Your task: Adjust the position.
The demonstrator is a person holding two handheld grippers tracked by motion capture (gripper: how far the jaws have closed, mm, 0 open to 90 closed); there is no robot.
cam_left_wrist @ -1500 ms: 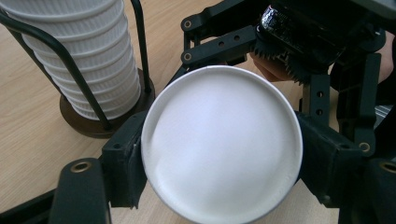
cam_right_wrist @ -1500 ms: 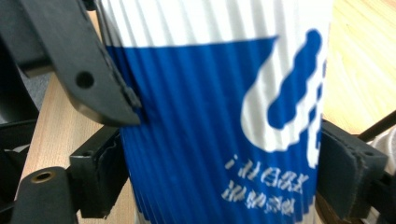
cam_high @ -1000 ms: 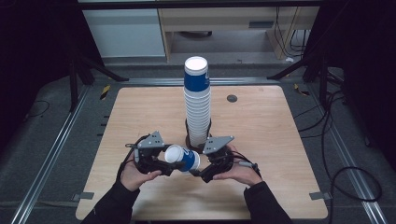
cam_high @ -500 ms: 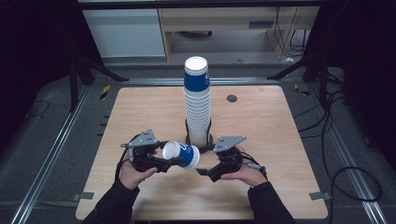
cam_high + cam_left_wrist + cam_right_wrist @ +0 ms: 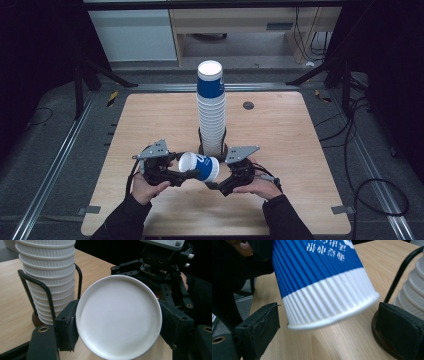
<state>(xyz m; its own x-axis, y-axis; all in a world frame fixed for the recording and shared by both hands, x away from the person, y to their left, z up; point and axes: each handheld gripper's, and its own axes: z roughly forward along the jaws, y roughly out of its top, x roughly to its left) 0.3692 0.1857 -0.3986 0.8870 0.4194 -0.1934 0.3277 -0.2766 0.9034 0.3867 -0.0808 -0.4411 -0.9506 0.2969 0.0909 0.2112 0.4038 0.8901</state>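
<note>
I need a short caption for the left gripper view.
Left tongs clamp a cup's white base beside the cup stack.

1. The high view looks forward and down on the light wooden table [image 5: 280,150] from the near side.
2. The left gripper view sits close behind the blue-and-white ribbed paper cup [image 5: 118,317], facing right.
3. The right gripper view faces left; both share the tall stack of white ribbed paper cups [image 5: 412,287].

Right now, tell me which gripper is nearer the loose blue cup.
Left. The left gripper clamps the loose blue cup at its base, a pad on each side. The right gripper sits open around its rim end, pads apart from it.
</note>
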